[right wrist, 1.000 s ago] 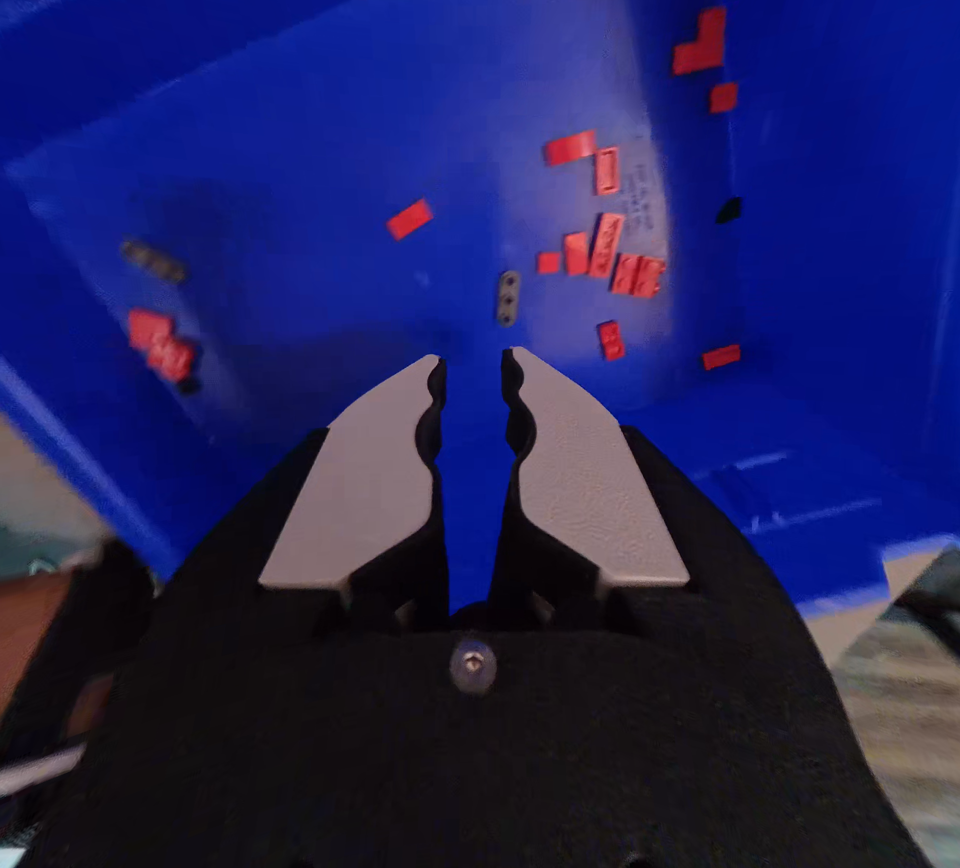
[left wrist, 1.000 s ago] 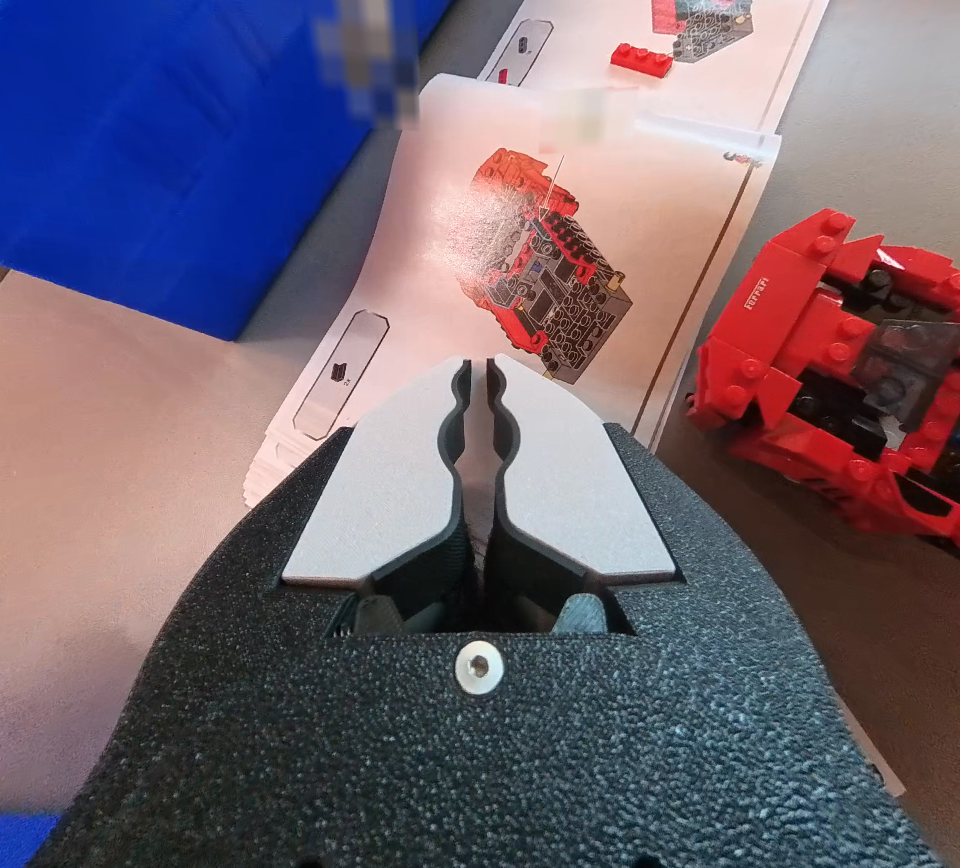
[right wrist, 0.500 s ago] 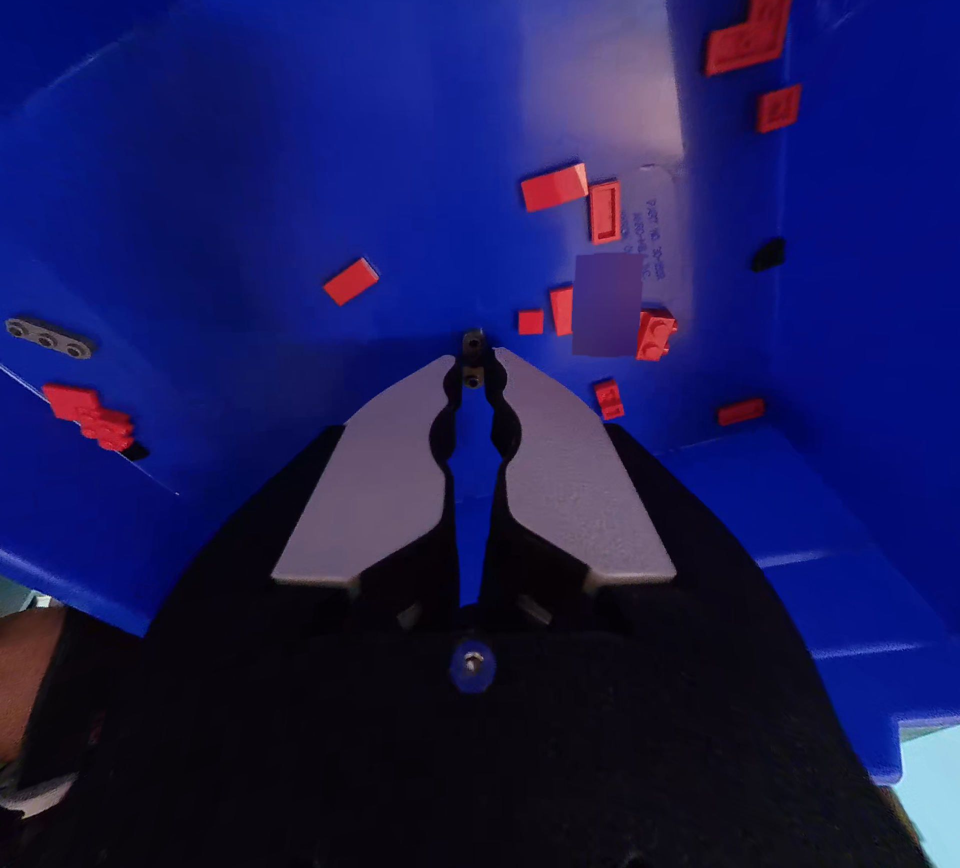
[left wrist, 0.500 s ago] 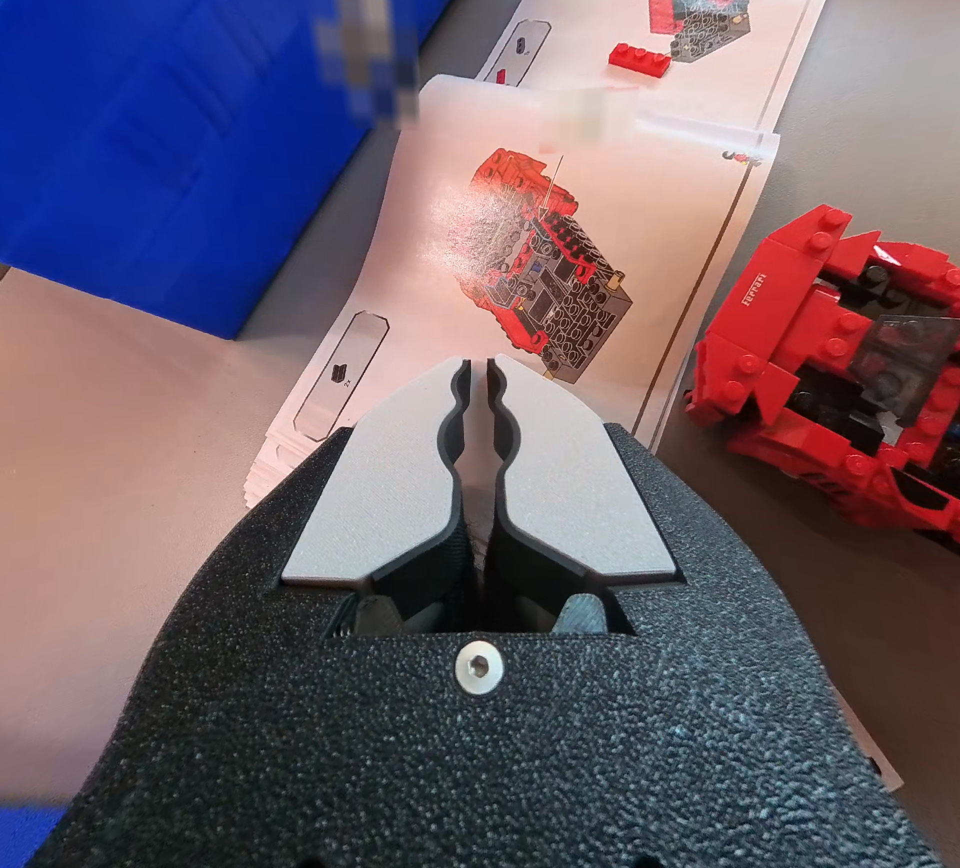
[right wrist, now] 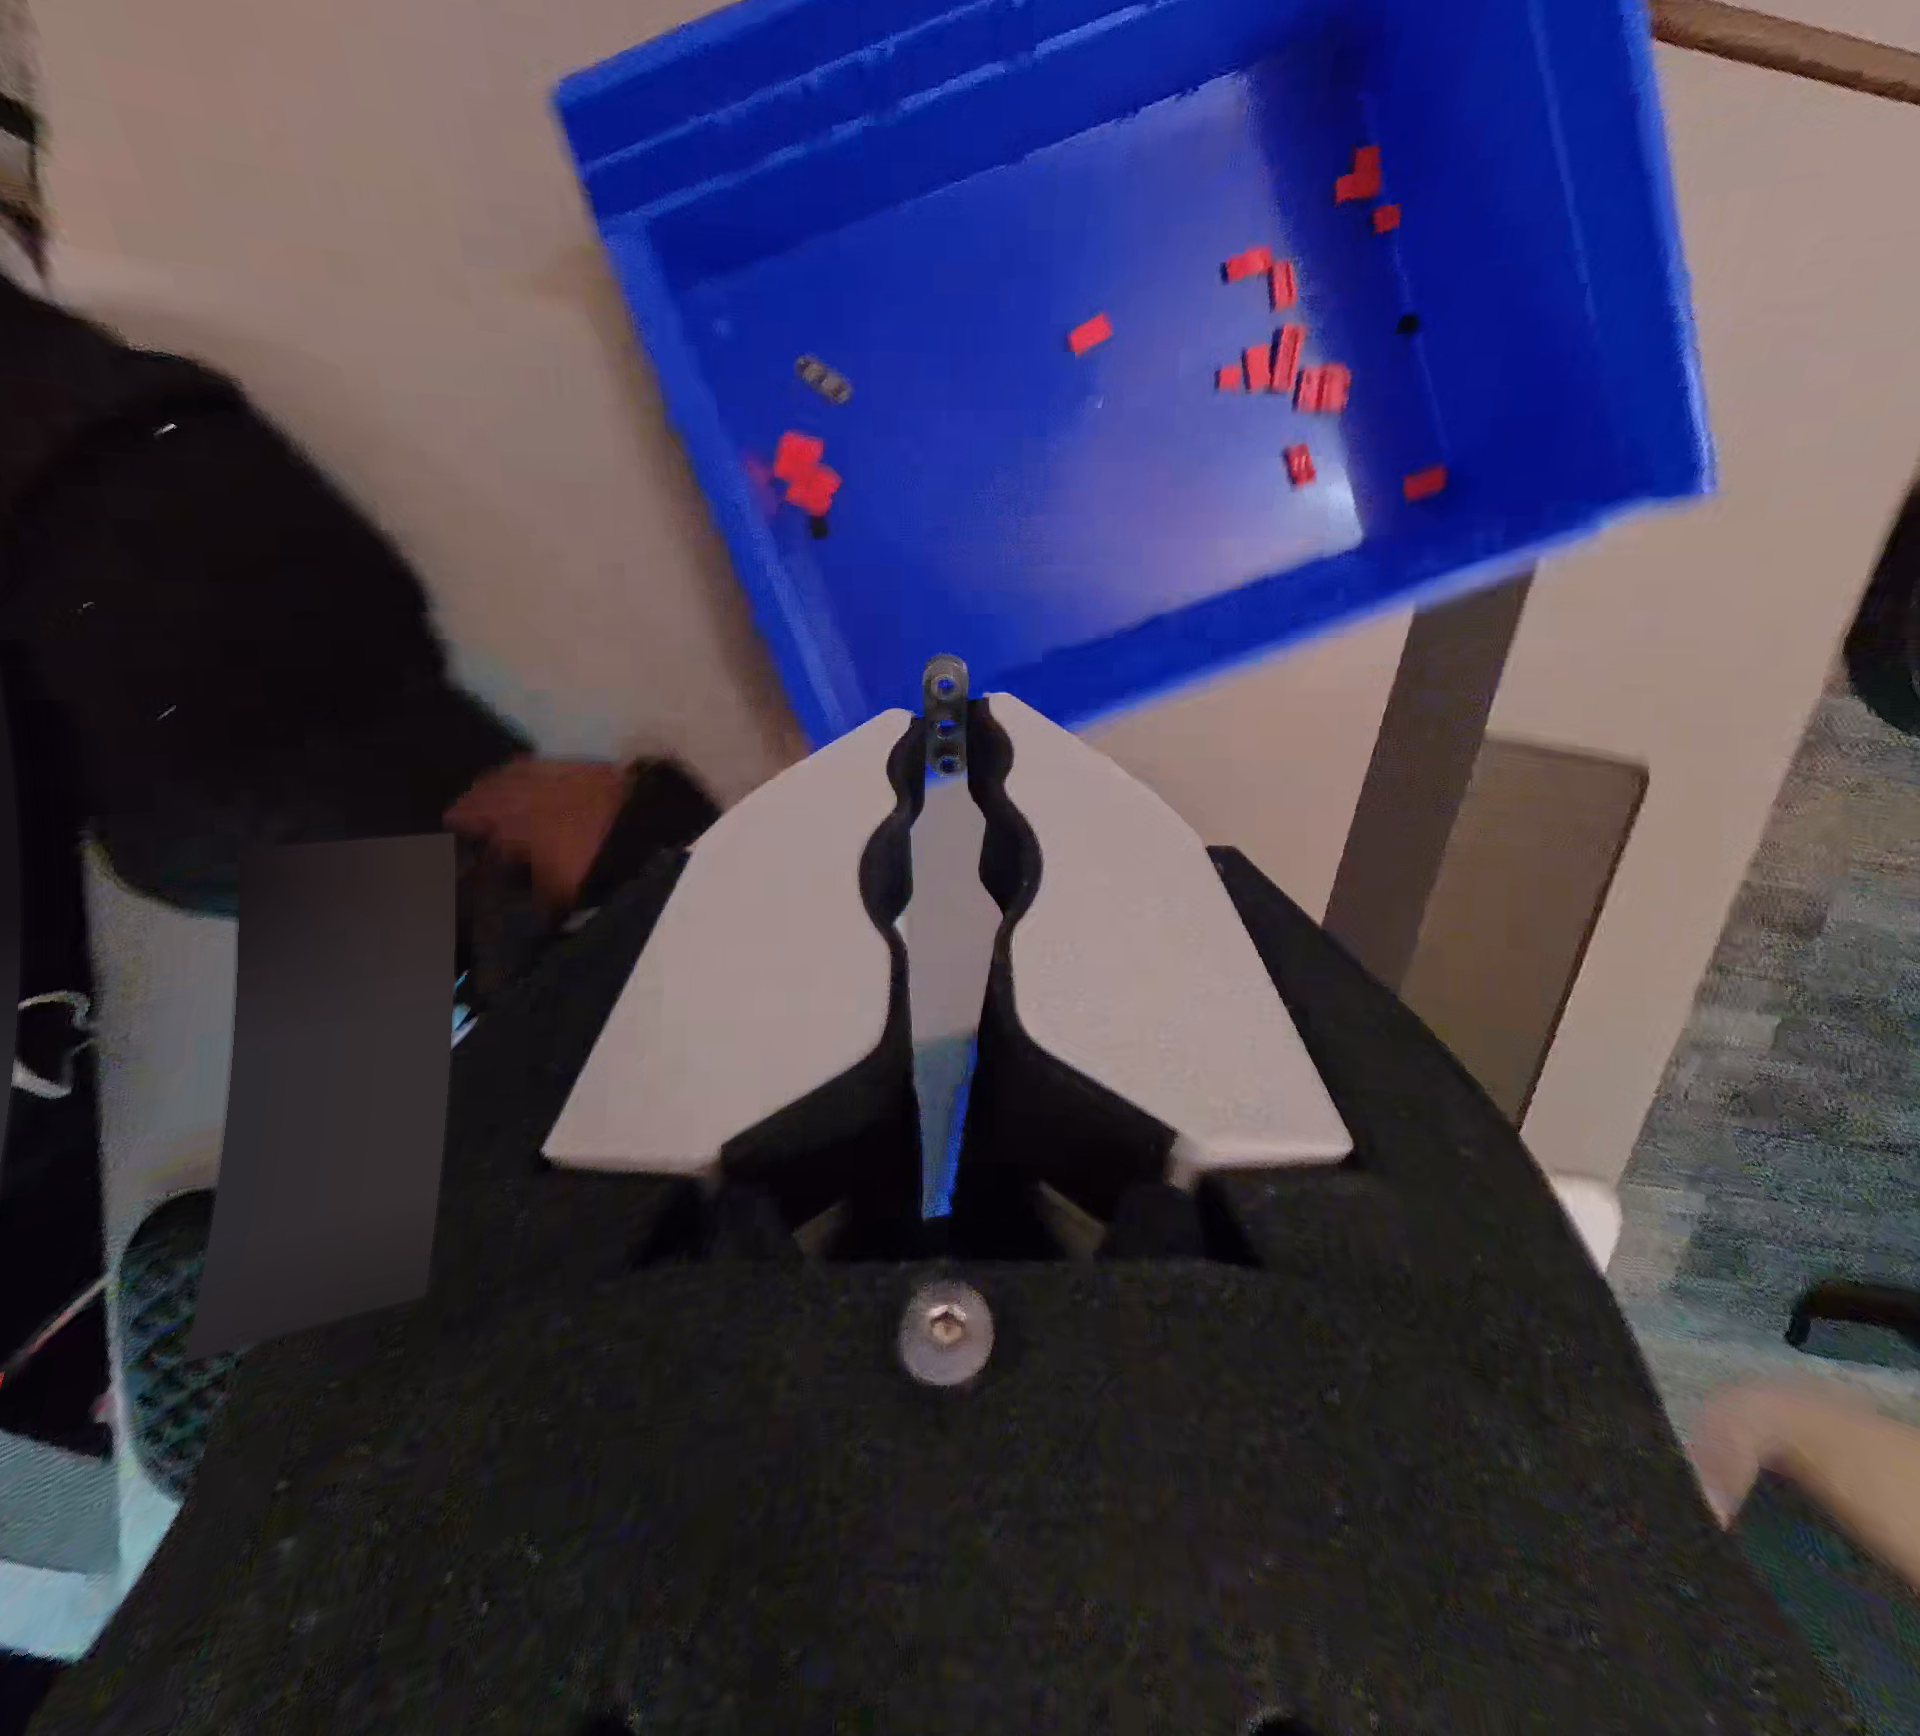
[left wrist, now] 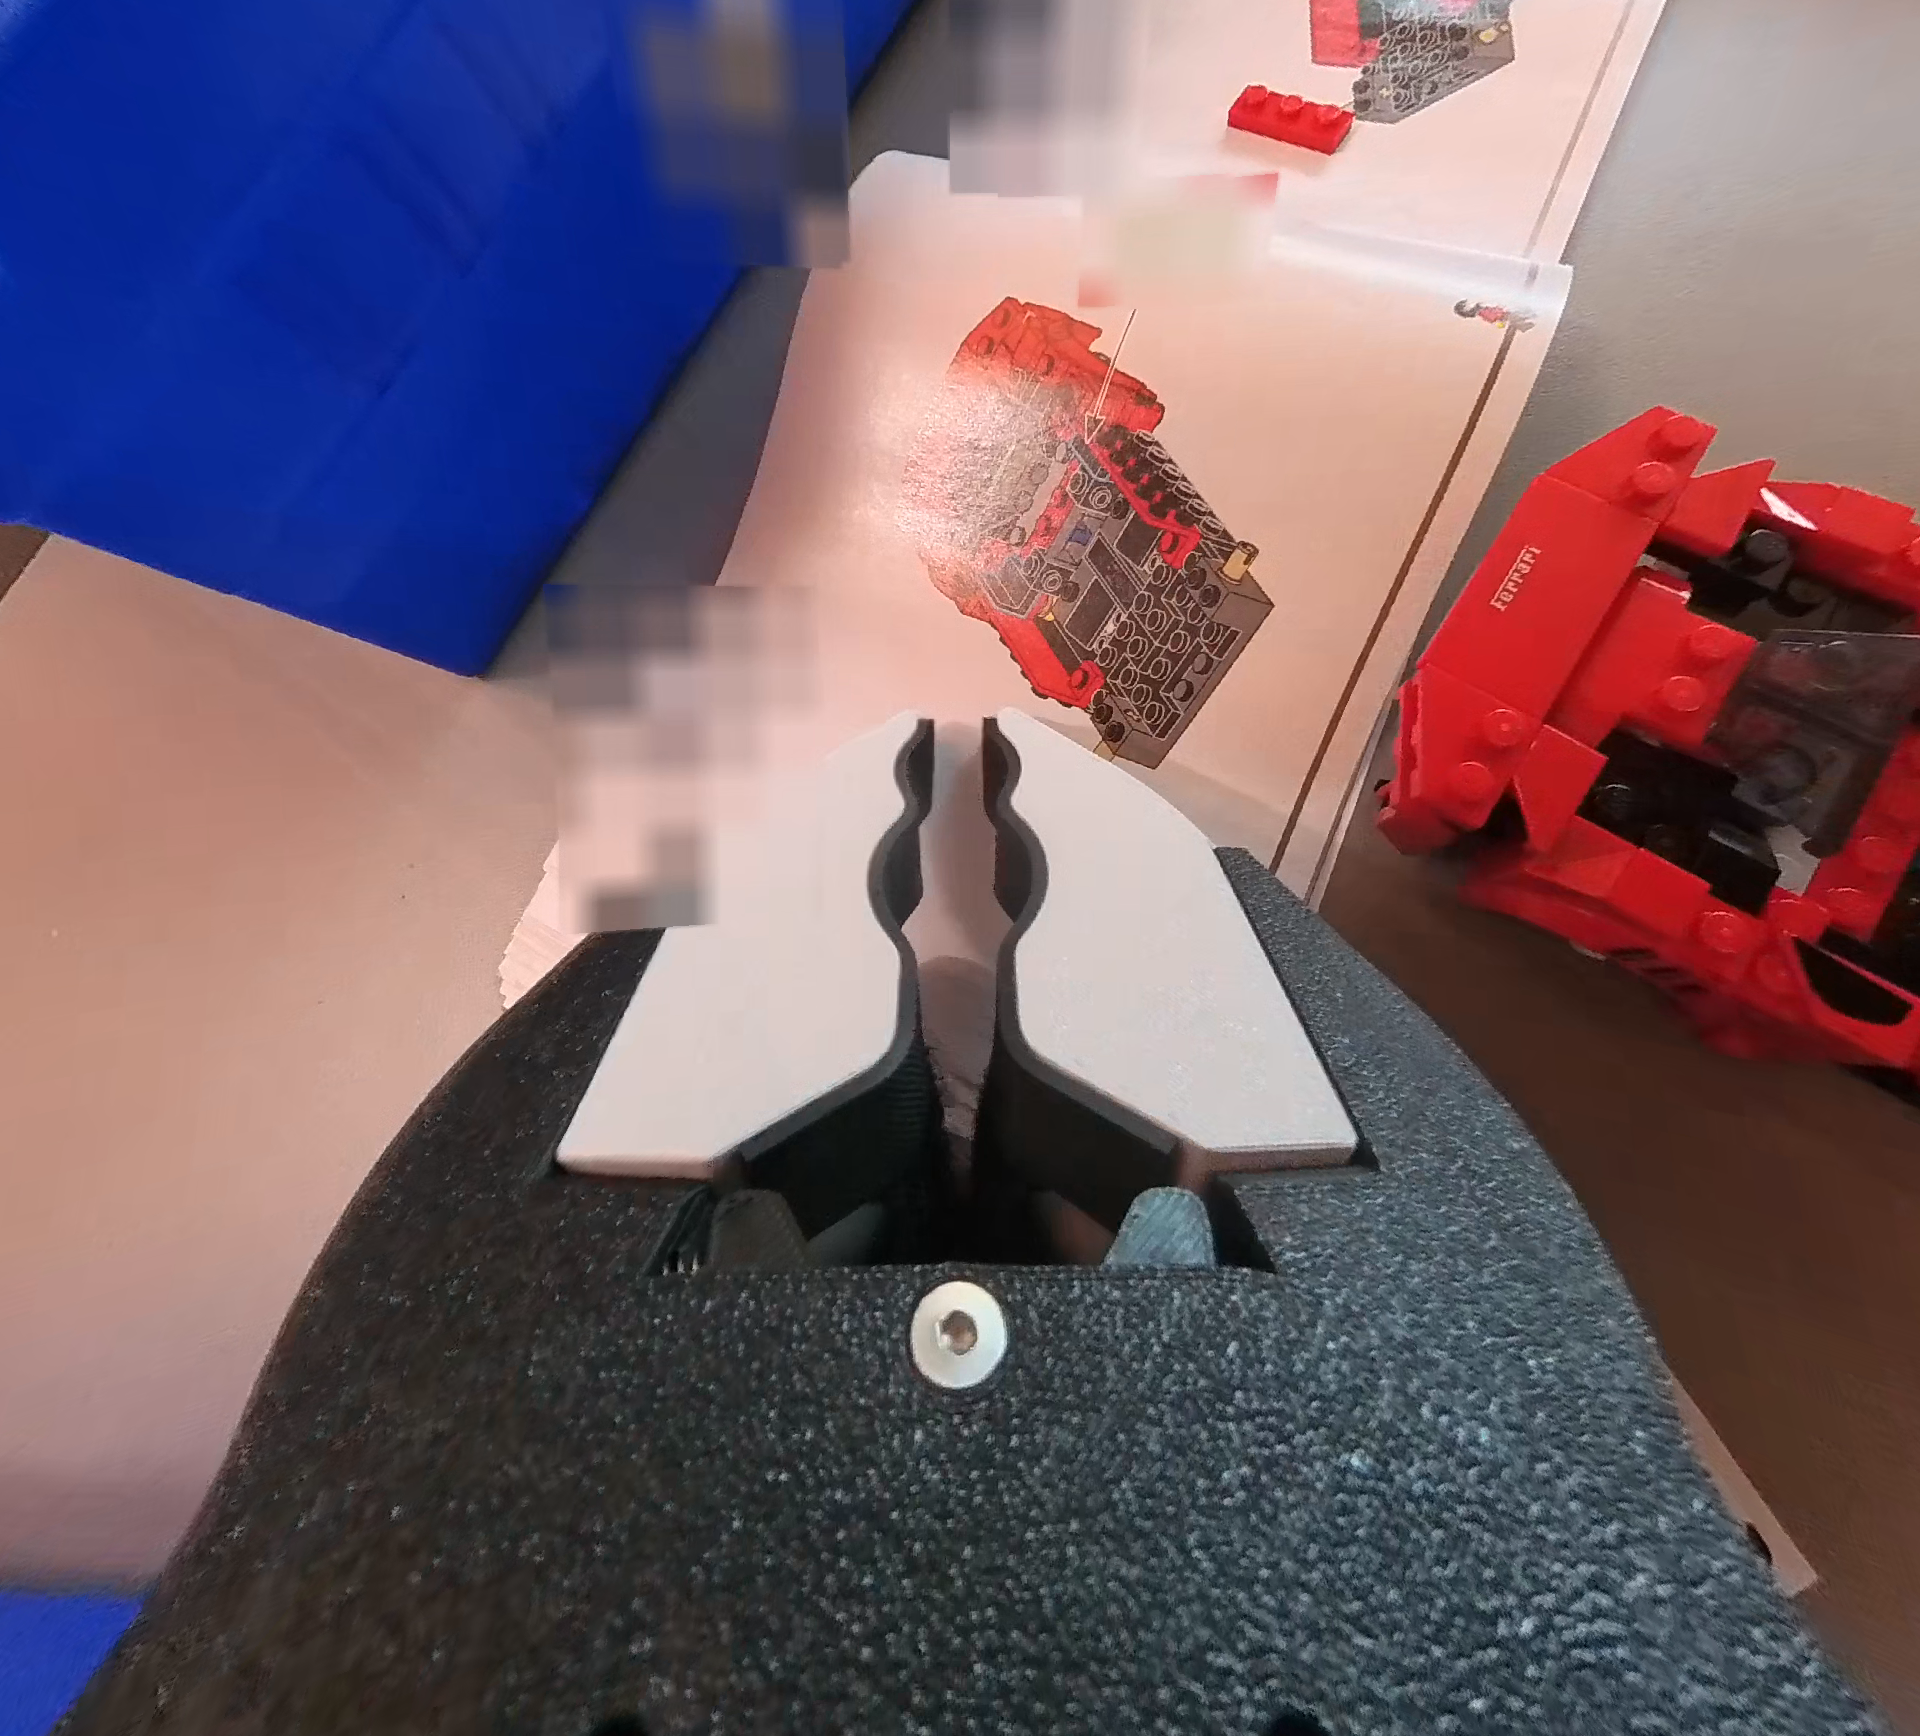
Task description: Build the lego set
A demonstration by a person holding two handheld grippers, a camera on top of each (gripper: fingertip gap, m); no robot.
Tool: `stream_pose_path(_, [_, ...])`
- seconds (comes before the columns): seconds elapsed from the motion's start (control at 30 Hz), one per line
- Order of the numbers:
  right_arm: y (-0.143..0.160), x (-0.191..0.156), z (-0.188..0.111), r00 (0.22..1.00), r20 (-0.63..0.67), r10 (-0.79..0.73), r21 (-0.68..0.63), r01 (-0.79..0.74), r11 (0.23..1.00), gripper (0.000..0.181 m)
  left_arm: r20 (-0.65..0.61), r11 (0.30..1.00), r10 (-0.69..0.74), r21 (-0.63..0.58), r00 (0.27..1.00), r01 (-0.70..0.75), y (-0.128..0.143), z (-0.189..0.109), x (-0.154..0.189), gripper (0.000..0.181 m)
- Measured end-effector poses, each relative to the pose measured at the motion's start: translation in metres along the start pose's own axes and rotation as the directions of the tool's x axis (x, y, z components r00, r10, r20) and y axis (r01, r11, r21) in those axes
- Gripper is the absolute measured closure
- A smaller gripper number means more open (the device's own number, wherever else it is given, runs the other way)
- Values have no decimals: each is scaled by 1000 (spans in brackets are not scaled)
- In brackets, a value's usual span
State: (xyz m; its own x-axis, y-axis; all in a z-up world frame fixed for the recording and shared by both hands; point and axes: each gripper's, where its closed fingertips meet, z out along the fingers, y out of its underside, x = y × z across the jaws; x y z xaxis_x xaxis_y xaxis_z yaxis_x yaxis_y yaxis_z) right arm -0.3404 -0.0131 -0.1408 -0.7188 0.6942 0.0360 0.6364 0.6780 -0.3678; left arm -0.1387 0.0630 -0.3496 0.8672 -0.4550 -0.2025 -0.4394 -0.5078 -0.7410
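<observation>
One blue bin (right wrist: 1039,86), one booklet (left wrist: 831,460)

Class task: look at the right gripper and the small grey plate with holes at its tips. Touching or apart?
Touching. The right wrist view shows the right gripper pinching the small grey plate between both fingertips, its top end poking out, held above the blue bin.

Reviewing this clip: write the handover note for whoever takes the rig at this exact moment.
Right gripper: shut on a small dark grey plate, held above the near rim of the blue bin.
Left gripper: nearly shut, empty, over the instruction booklet.
Part-built red car sits on the table right of the booklet; a loose red plate lies on the far page.
Done: plate picked.
Left: fit it to the car; more red pieces wait in the bin.
</observation>
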Motion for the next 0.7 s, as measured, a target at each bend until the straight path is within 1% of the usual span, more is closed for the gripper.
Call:
stream_pose_path(0.07, [40,-27,-42,998,-30,47,46,-45,998,173,-7,1000,-12,0,1000,12,0,-1,0,170])
stream_pose_path(0.13, [93,-52,-70,989,-74,127,69,-122,990,174,-20,999,-33,3,999,33,0,-2,0,164])
stream_pose_path(0.2, [157,-77,-82,966,-111,234,57,-229,972,174,-35,998,-54,24,998,55,-5,-4,0,162])
stream_pose_path(0.27, [223,-103,-84,926,-136,352,56,-347,936,174,-51,997,-62,50,997,64,-11,-9,2,158])
stream_pose_path(0.37, [309,-137,-73,836,-145,530,67,-526,848,174,-92,995,-63,77,994,70,-18,-14,7,153])
stream_pose_path(0.4, [333,-147,-65,803,-137,580,71,-576,815,174,-111,994,-63,84,992,73,-21,-15,9,151])
stream_pose_path(0.47, [368,-163,-44,747,-99,657,73,-653,754,174,-150,994,-54,83,987,67,-25,-16,14,147])
stream_pose_path(0.57, [404,-168,-12,693,-103,714,53,-713,699,174,-184,997,-33,61,982,45,-32,-26,21,140])
stream_pose_path(0.7, [422,-158,23,660,-48,750,44,-749,661,174,-204,997,-16,69,979,30,-45,-50,28,138])
